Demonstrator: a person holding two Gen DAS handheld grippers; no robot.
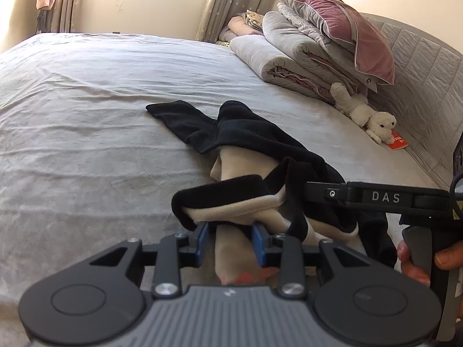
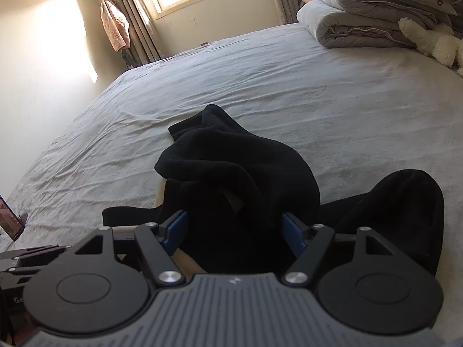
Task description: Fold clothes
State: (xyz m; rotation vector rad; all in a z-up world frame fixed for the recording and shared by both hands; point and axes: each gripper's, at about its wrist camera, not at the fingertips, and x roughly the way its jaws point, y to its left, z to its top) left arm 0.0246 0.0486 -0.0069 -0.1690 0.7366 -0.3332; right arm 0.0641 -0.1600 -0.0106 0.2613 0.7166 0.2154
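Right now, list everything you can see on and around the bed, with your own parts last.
Black fleece garment with beige lining: one, crumpled, mid-bed.
Grey bed sheet: one, wrinkled, covering the mattress.
Folded grey quilts: a stack, by the headboard.
Mauve velvet pillow: one, atop the quilts.
White plush toy: one, beside the quilts.
Red booklet: one, next to the toy.
Pink towel: one, hanging by the window.
Left hand-held gripper: open, garment between its fingers.
Right hand-held gripper: open over the garment.

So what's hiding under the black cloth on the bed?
A beige layer peeks out from under the black cloth, maybe its lining or another garment. The cloth covers most of it, so how far it goes is hidden. Under both lies the bed sheet.
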